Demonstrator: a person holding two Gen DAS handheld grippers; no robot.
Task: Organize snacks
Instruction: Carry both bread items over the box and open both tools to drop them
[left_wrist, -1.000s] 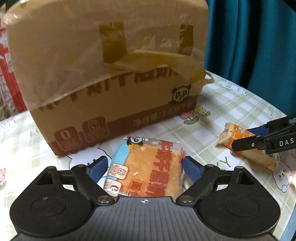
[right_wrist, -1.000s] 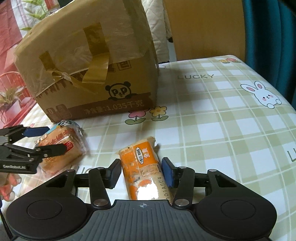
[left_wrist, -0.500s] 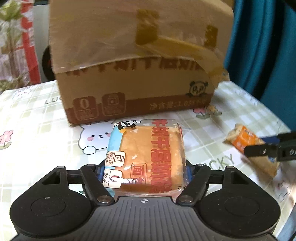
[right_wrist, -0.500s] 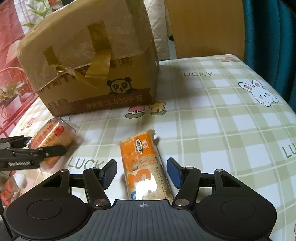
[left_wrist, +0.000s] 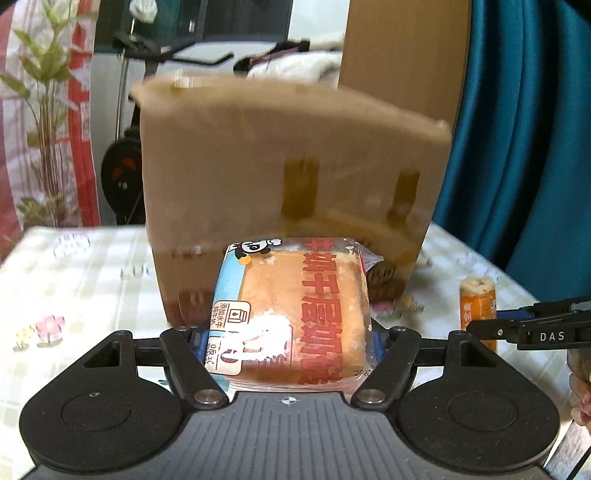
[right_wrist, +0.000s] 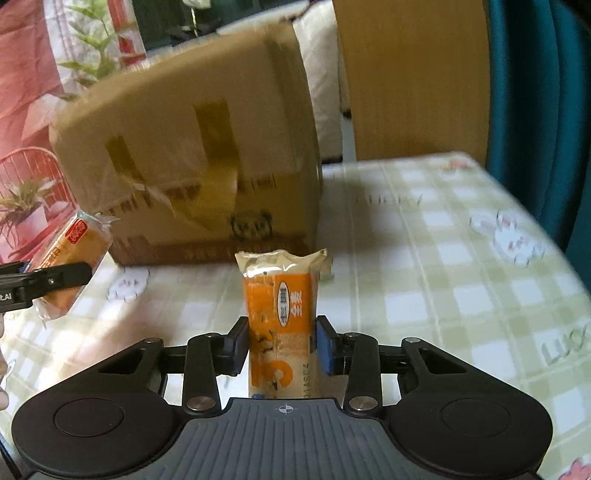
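Note:
My left gripper (left_wrist: 288, 339) is shut on a square bread pack (left_wrist: 295, 314) with red lettering and holds it above the checked tablecloth (left_wrist: 92, 288). Just behind the pack stands a taped cardboard box (left_wrist: 277, 166). The jaws of my right gripper (right_wrist: 282, 343) are closing on a long orange snack pack (right_wrist: 280, 295), with the pads pressing its sides and the pack raised off the cloth. In the right wrist view the left gripper (right_wrist: 55, 277) and its bread pack (right_wrist: 74, 243) hang at the left, near the box (right_wrist: 192, 166). The left wrist view shows the orange pack (left_wrist: 477, 299) at the right.
A teal curtain (left_wrist: 524, 129) hangs at the right, with a wooden panel (right_wrist: 410, 74) behind the table. A potted plant (right_wrist: 22, 214) and red-patterned fabric sit at the left. The tablecloth (right_wrist: 443, 277) stretches to the right of the box. A hand (left_wrist: 580, 387) shows at the edge.
Both packs went from lying on the cloth to being lifted. The left jaws shut on the bread pack first, then the right jaws shut on the orange pack. Both views tilted up toward the box.

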